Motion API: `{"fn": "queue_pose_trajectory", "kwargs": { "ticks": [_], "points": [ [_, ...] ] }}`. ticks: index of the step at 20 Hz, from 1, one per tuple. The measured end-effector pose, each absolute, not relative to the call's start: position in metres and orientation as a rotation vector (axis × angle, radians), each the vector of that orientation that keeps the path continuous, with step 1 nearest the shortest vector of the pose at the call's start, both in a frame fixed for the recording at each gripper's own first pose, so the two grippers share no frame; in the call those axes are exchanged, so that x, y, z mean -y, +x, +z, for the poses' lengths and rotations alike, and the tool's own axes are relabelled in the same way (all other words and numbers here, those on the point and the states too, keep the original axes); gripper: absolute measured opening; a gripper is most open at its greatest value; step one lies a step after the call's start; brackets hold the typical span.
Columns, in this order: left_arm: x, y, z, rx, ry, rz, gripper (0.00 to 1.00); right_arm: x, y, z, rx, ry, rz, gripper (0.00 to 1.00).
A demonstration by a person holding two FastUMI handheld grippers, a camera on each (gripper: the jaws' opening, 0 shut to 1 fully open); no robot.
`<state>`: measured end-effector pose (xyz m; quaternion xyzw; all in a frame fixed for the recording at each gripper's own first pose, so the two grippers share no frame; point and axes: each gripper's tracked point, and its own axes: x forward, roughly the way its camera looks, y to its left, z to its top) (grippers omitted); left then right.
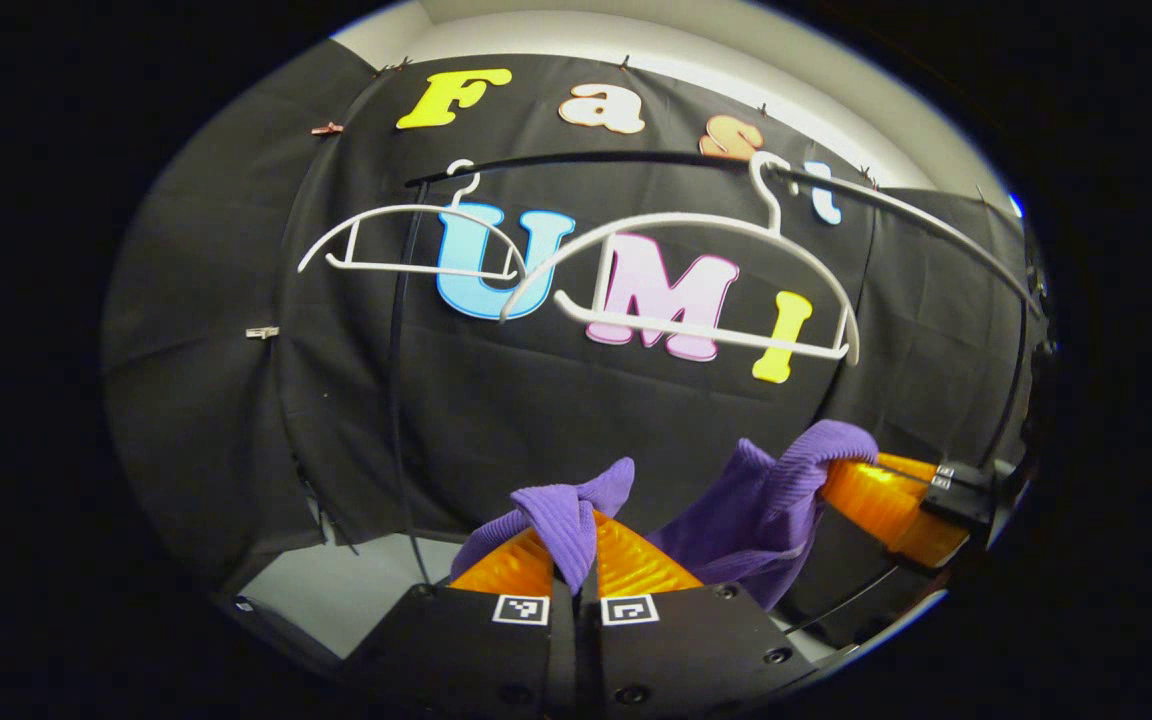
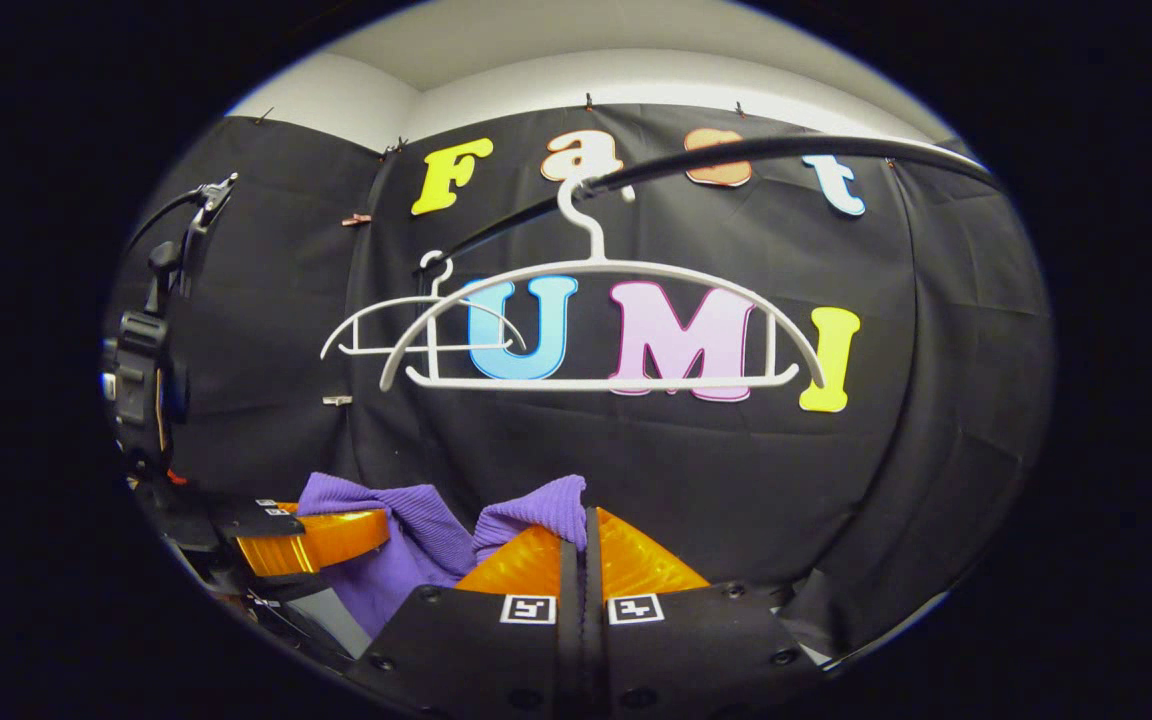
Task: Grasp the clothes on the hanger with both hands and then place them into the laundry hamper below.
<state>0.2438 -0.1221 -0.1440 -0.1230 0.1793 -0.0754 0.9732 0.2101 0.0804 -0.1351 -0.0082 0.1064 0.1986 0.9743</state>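
Observation:
A purple ribbed garment (image 1: 756,505) hangs between my two grippers, off the hangers. My left gripper (image 1: 576,555) is shut on one bunched end of it, with cloth poking up between the fingers. The right gripper (image 1: 861,480) shows at the right, pinching the other end. In the right gripper view my right gripper (image 2: 584,530) is shut on a fold of the purple garment (image 2: 416,545), and the left gripper (image 2: 336,530) holds it at the lower left. Two bare white hangers (image 1: 681,290) (image 2: 601,325) hang on the black rail (image 1: 636,160) above.
The black rail (image 2: 786,150) arcs across the top, and its upright pole (image 1: 398,380) stands on the left. A second white hanger (image 1: 411,240) hangs farther along the rail. Pale floor (image 1: 336,590) shows below the cloth wall.

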Motion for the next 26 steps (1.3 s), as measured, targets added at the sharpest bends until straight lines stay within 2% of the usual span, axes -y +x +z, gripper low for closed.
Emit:
{"fn": "queue_pose_trajectory", "kwargs": {
  "ticks": [3, 5, 10, 11, 12, 18, 20, 26],
  "points": [
    [0.134, 0.248, -0.133, -0.358, -0.282, -0.200, 0.05, -0.085, 0.210, -0.130, -0.213, -0.027, 0.428, 0.04],
    [0.142, 0.248, -0.150, -0.390, -0.279, -0.211, 0.05, -0.082, 0.210, -0.149, -0.251, -0.051, 0.422, 0.04],
    [0.165, 0.243, -0.235, -0.527, -0.231, -0.237, 0.05, -0.068, 0.202, -0.240, -0.435, -0.101, 0.406, 0.05],
    [0.170, 0.241, -0.254, -0.563, -0.234, -0.249, 0.05, -0.064, 0.199, -0.264, -0.489, -0.115, 0.405, 0.09],
    [0.172, 0.240, -0.270, -0.596, -0.246, -0.256, 0.05, -0.060, 0.195, -0.286, -0.540, -0.123, 0.402, 0.04],
    [0.188, 0.228, -0.366, -0.804, -0.219, -0.263, 0.05, -0.029, 0.169, -0.386, -0.805, -0.119, 0.374, 0.05],
    [0.189, 0.219, -0.392, -0.860, -0.203, -0.263, 0.07, -0.025, 0.166, -0.407, -0.854, -0.134, 0.370, 0.05],
    [0.196, 0.205, -0.458, -0.982, -0.123, -0.260, 0.05, -0.015, 0.158, -0.461, -0.942, -0.202, 0.387, 0.05]
  ]
}}
